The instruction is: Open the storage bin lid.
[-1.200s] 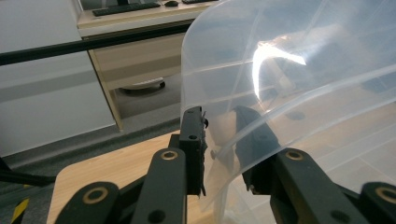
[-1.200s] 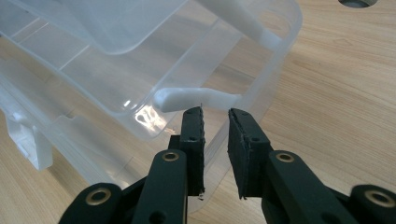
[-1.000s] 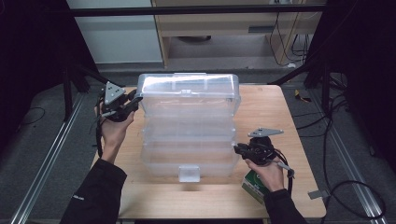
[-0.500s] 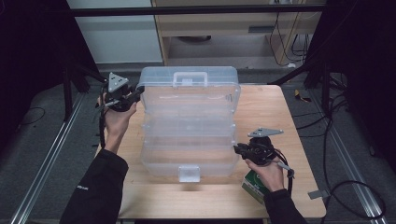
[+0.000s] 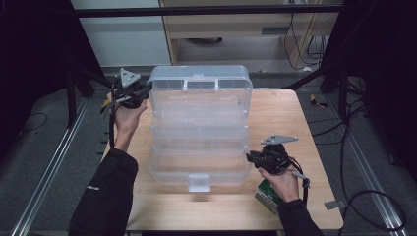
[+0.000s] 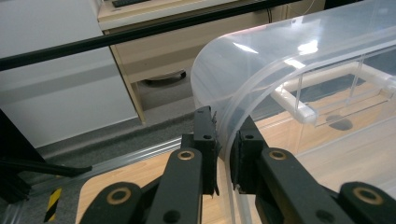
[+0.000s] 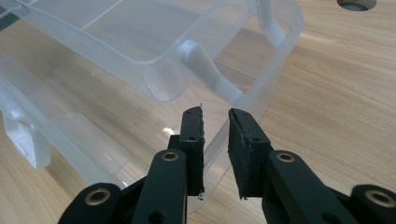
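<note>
A clear plastic tiered storage box [image 5: 196, 169] stands opened out on the wooden table [image 5: 280, 113]. Its lid [image 5: 199, 78] is swung up and toward the far side, and the inner trays [image 5: 196, 128] are stepped between lid and base. My left gripper [image 5: 142, 96] is at the lid's far left corner, shut on the lid's curved edge [image 6: 243, 84], which runs down between the jaws [image 6: 224, 126]. My right gripper [image 5: 250, 157] is at the base's right front corner. Its jaws [image 7: 215, 116] are closed on the base's thin rim [image 7: 275, 88].
A green and white carton [image 5: 268, 194] lies on the table under my right hand. The box's white latch [image 5: 199, 183] faces the near edge. A cabinet [image 5: 236, 29] stands beyond the table. Cables [image 5: 354, 147] run over the floor on the right.
My left gripper has carried the lid up and away toward the far side, so the box has opened further and the trays have spread. My right gripper has stayed on the base.
</note>
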### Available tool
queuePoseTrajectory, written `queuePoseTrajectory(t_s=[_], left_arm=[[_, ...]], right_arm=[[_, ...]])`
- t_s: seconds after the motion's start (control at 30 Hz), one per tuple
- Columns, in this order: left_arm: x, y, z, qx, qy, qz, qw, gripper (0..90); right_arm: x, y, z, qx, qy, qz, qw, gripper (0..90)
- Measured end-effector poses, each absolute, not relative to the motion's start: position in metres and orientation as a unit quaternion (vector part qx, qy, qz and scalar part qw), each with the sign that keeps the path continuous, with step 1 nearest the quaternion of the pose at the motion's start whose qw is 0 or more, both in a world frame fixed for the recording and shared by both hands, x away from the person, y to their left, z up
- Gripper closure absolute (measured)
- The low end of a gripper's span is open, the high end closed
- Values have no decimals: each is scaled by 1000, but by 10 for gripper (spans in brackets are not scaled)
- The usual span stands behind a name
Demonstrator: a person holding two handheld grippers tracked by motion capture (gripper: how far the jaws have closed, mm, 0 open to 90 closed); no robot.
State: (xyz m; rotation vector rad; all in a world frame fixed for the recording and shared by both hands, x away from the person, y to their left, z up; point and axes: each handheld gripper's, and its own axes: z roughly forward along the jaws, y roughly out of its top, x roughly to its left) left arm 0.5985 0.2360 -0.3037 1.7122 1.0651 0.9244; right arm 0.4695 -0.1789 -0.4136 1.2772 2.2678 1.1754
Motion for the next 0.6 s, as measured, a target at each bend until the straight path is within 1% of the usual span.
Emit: queuePoseTrajectory(t_s=[0.6], left_arm=[[631,233,-308,690,452,355,441,844]], right_arm=[[469,-178,-413,444,787,405,140,757]])
